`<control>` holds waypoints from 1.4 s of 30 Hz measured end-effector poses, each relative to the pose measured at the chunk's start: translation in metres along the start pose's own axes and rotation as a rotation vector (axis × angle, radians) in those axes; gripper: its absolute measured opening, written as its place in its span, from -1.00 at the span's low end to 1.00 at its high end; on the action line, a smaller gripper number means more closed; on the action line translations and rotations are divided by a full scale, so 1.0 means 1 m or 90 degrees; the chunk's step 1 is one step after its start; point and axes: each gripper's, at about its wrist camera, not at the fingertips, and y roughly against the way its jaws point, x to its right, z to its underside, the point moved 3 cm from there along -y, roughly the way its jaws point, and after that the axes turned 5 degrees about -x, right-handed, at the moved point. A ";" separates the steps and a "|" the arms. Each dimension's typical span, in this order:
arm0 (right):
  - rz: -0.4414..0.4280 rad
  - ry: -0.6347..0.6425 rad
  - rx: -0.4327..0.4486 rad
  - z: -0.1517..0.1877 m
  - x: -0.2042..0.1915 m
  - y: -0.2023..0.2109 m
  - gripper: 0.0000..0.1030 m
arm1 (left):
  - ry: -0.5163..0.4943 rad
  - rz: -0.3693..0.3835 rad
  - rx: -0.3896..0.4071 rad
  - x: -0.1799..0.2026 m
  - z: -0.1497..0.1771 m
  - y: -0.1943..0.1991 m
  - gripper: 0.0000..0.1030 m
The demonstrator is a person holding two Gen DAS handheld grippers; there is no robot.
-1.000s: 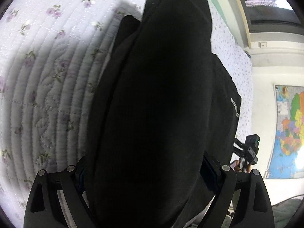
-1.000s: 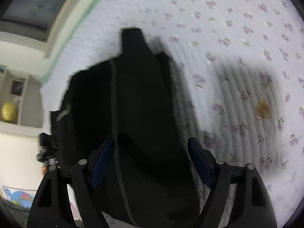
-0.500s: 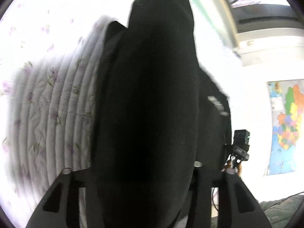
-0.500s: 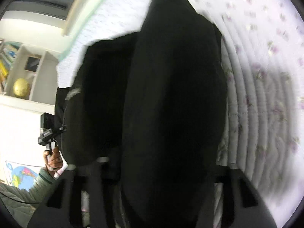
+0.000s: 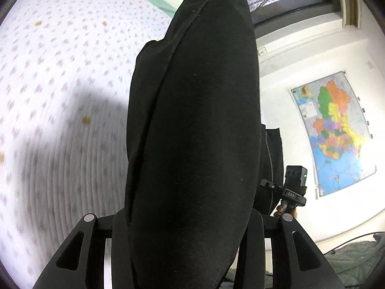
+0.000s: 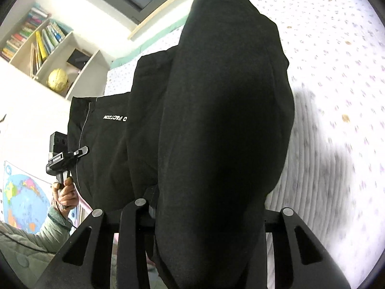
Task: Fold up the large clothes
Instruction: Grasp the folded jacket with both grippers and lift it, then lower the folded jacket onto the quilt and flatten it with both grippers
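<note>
Above the bed (image 5: 60, 77), the black garment (image 5: 192, 132) hangs lifted, filling both views. Left tool (image 5: 187, 219) and right tool (image 6: 204, 207) are each closed on its cloth. A map (image 5: 334, 130) hangs on the wall beyond.

Garment (image 5: 192, 144) between both grippers, above the bed (image 5: 60, 72); map (image 5: 334, 130) beyond.

Both tongs (image 5: 190, 216) (image 6: 204, 207) clamped, raised side by side
</note>
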 end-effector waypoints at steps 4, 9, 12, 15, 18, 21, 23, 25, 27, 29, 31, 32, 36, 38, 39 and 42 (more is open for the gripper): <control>0.017 -0.016 -0.048 0.010 0.012 -0.027 -0.20 | 0.043 -0.011 -0.028 -0.029 0.026 -0.014 -0.17; 0.067 -0.042 -0.098 0.039 0.048 -0.087 -0.16 | 0.118 -0.033 -0.043 -0.097 0.075 -0.048 -0.15; 0.049 -0.072 -0.085 0.044 0.074 -0.098 0.00 | 0.161 0.027 -0.009 -0.132 0.083 -0.051 0.02; 0.055 -0.050 -0.070 0.049 0.082 -0.108 0.20 | 0.131 0.036 0.002 -0.144 0.080 -0.062 0.19; 0.049 -0.039 -0.045 0.058 0.089 -0.114 0.33 | 0.108 0.048 0.004 -0.146 0.080 -0.071 0.24; 0.020 -0.040 -0.009 0.079 0.090 -0.105 0.34 | 0.081 0.065 0.019 -0.146 0.082 -0.066 0.24; 0.001 -0.050 0.013 0.082 0.090 -0.101 0.34 | 0.067 0.066 0.032 -0.151 0.079 -0.052 0.24; 0.004 -0.049 0.041 0.087 0.089 -0.090 0.34 | 0.048 0.041 0.051 -0.145 0.086 -0.042 0.24; 0.035 -0.042 0.074 0.101 0.087 -0.070 0.51 | 0.022 0.010 0.081 -0.138 0.097 -0.019 0.24; 0.070 -0.036 0.105 0.115 0.086 -0.049 0.54 | -0.010 -0.048 0.120 -0.134 0.112 0.009 0.24; 0.167 -0.027 0.144 0.130 0.081 -0.018 0.55 | -0.024 -0.113 0.163 -0.124 0.129 0.042 0.24; 0.201 -0.023 0.161 0.133 0.073 -0.005 0.55 | -0.026 -0.123 0.178 -0.116 0.135 0.053 0.24; 0.192 0.031 0.225 0.125 0.007 0.025 0.55 | -0.096 -0.135 0.218 -0.051 0.139 0.064 0.26; 0.195 0.037 0.216 0.110 -0.014 0.019 0.55 | -0.111 -0.158 0.208 -0.016 0.133 0.040 0.29; 0.208 0.046 0.198 0.098 -0.034 0.001 0.55 | -0.120 -0.178 0.199 -0.010 0.131 0.031 0.29; 0.227 0.073 0.156 0.078 -0.059 -0.041 0.55 | -0.146 -0.230 0.172 -0.003 0.127 -0.007 0.29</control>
